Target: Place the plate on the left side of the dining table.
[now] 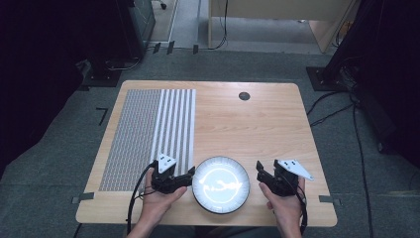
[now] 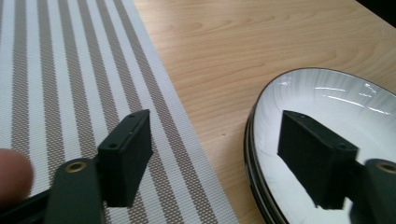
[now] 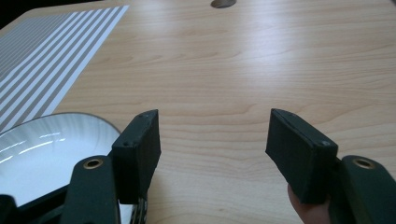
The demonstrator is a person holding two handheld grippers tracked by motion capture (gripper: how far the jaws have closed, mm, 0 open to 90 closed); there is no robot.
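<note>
- No lettering, label, brand mark or number can be read anywhere on the worktop (image 1: 257,124).
- The white plate (image 1: 220,184) carries only a dark, squiggly marking, too blurred to read as any text.

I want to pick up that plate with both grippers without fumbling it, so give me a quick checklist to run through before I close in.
1. Left gripper open: ok, its jaws stand apart with the plate rim between them, one over the striped placemat, one over the plate.
2. Left pads pressing the rim: not ok, gaps on both sides in the left gripper view.
3. Right gripper open: ok, nothing between its jaws.
4. Right gripper at the rim: not ok, it sits beside the plate, over bare table.
5. Plate lying flat: ok.
6. Plate free of the placemat: ok, wood shows between them.
</note>
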